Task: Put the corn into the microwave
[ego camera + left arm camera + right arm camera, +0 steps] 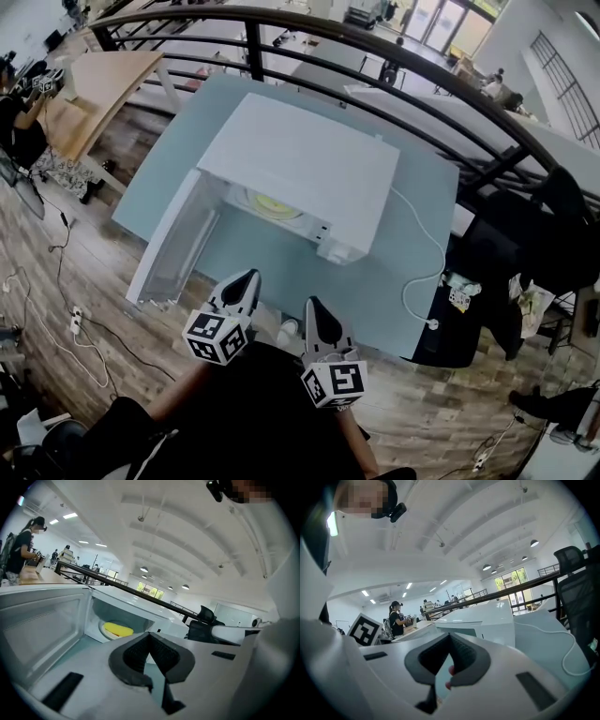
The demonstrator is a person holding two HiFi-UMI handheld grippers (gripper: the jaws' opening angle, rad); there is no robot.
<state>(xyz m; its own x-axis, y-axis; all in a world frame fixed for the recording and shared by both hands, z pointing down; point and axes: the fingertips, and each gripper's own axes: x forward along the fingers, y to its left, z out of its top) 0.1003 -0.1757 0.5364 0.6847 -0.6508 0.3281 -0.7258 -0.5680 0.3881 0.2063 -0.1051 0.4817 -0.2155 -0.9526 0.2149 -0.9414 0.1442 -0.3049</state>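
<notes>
The white microwave (pixel 300 155) stands on a blue-grey table (pixel 412 216) with its door (pixel 173 248) swung open to the left. The yellow corn (pixel 118 630) lies on the round plate (pixel 272 203) inside the cavity. My left gripper (pixel 246 278) is in front of the open door, clear of the oven, its jaws shut with nothing between them (pixel 149 635). Beside it to the right, my right gripper (pixel 312 305) also has its jaws together and holds nothing (pixel 450 637); it points at the microwave's right front corner (pixel 487 620).
A white power cable (pixel 427 272) loops over the table to the right of the microwave. A black railing (pixel 375 66) runs behind the table. A wooden desk (pixel 103 84) stands at far left. Black chairs and bags (pixel 534 244) crowd the right side.
</notes>
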